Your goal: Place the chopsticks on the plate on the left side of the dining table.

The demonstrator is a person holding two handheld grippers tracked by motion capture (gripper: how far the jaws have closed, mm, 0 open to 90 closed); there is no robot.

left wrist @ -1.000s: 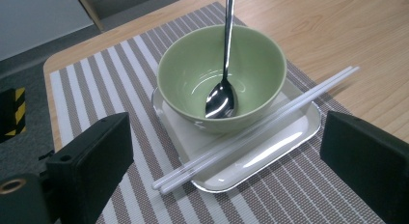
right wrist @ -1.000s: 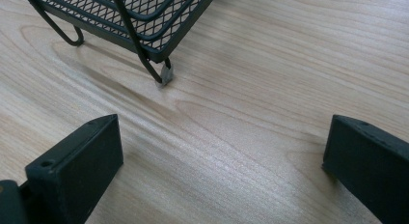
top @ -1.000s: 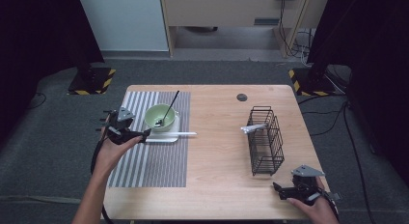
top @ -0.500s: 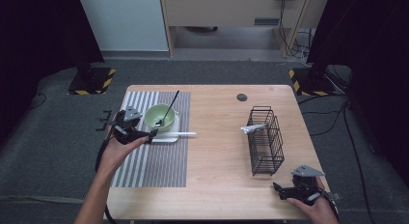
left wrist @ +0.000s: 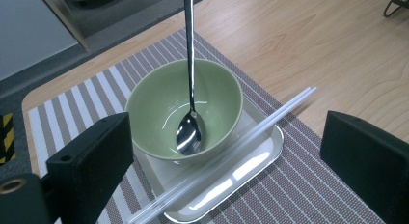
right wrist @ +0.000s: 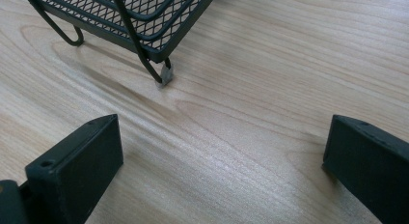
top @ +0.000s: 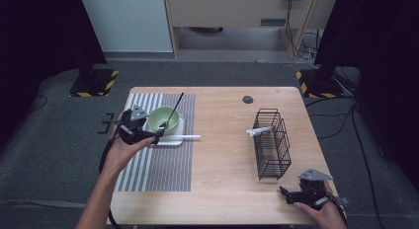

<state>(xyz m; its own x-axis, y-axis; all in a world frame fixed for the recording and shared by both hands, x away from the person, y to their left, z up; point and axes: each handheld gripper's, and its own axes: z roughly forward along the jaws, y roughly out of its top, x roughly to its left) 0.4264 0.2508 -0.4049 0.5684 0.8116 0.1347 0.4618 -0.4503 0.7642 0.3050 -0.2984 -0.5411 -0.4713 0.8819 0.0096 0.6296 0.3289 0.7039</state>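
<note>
Left gripper, jaws spread wide and empty, hovers over the striped mat, aimed at the green bowl. The bowl sits on a metal tray and holds a spoon. Right gripper, also wide open and empty, rests low near the table's front edge beside the wire basket.

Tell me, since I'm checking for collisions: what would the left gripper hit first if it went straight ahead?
Probably the green bowl on its tray; the left gripper is open, facing it. Depth is unclear.
</note>
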